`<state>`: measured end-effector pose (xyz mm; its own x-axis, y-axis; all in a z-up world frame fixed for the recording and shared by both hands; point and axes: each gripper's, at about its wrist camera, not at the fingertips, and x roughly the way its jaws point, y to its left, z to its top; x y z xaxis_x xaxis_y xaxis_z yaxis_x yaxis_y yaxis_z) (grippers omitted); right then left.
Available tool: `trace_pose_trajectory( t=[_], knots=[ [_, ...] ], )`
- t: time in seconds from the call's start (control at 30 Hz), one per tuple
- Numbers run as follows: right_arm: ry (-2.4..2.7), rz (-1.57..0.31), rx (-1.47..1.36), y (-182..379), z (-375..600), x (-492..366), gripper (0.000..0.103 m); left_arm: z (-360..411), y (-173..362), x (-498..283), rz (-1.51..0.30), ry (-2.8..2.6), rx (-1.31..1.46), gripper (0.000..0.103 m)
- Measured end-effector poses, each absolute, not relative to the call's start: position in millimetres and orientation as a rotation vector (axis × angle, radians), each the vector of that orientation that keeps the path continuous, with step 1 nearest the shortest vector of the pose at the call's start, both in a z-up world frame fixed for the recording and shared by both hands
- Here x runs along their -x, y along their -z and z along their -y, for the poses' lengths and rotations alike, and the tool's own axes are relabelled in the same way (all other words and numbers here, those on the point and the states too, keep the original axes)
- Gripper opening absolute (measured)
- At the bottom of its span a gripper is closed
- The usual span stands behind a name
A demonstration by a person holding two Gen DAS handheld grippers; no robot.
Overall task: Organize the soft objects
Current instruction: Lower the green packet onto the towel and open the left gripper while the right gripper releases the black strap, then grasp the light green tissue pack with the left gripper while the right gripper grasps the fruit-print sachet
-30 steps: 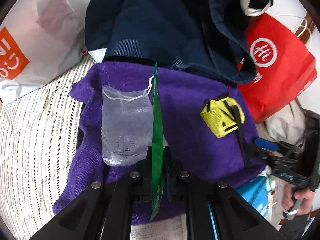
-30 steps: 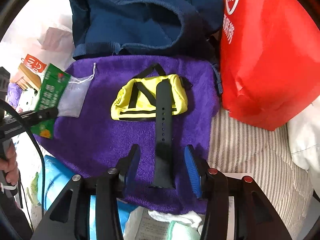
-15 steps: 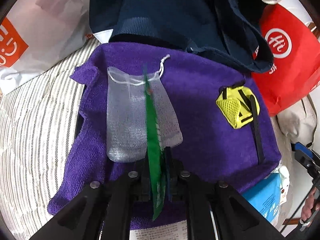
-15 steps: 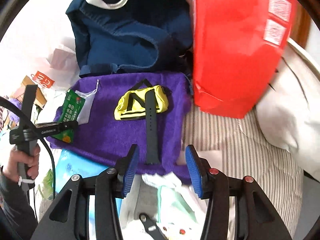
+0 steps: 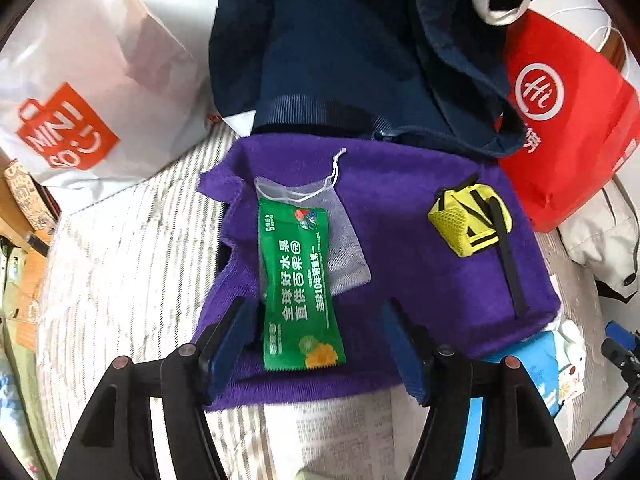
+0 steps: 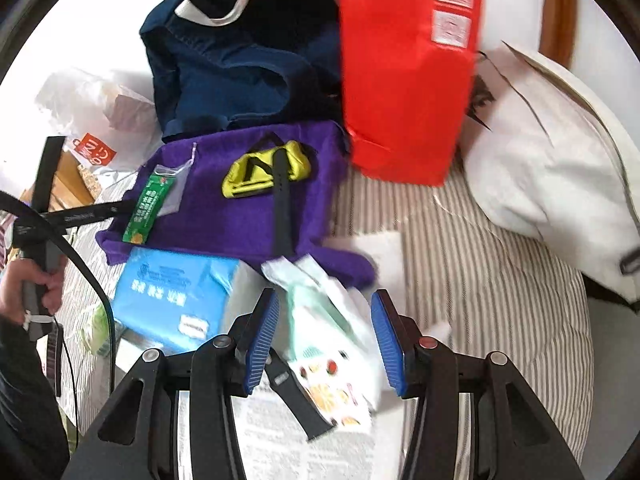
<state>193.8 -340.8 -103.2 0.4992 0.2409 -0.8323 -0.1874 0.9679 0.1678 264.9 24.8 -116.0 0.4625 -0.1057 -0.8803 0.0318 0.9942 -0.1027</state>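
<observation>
Your left tongs [image 5: 320, 332] are opening, and the flat green foil snack packet [image 5: 298, 280] they gripped a second ago now lies loose on the purple plush towel [image 5: 420, 260]. That item looks placed. Your right tongs [image 6: 326, 336] hang open and empty.

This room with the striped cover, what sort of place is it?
Probably a bedroom, on a bed: a striped quilted cover, a white pillow lying on it, and clothes such as a navy sweater heaped beside shopping bags.

Red bag [image 5: 560, 120], white shopping bag [image 5: 100, 92], perhaps newspaper [image 6: 280, 440]
</observation>
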Motion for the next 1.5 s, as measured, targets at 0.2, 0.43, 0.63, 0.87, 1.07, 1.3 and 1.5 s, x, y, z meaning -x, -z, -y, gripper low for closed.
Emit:
trace_pose_trajectory(
  t=[0.2, 0.43, 0.63, 0.87, 1.07, 1.3, 1.5],
  knots=[
    [-0.225, -1.051, -0.073, 120.5, 362.0, -176.3, 0.059, -29.5, 103.3, -232.4, -1.066, 0.089, 0.087, 0.065],
    [-0.247, -1.1, -0.038, 139.1, 358.0, -151.6, 0.059, -33.1, 100.5, -195.1, -1.064, 0.089, 0.103, 0.065],
    [-0.298, -1.104, -0.092, 155.4, 358.8, -142.1, 0.042, -39.4, 105.4, -168.6, -1.069, 0.086, 0.132, 0.066],
    [-0.344, -1.112, -0.119, 157.1, 357.7, -132.4, 0.013, -51.2, 116.2, -151.9, -1.088, 0.079, 0.171, 0.066],
    [-0.403, -1.106, -0.16, 153.4, 344.8, -132.7, 0.013, -57.3, 120.4, -142.6, -1.098, 0.079, 0.189, 0.066],
    [-0.401, -1.119, -0.136, 166.9, 325.4, -152.6, 0.004, -62.4, 123.7, -131.5, -1.1, 0.084, 0.199, 0.066],
    [-0.374, -1.074, -0.139, 150.9, 331.2, -143.1, 0.004, -65.7, 129.8, -120.6, -1.085, 0.117, 0.197, 0.073]
  ],
)
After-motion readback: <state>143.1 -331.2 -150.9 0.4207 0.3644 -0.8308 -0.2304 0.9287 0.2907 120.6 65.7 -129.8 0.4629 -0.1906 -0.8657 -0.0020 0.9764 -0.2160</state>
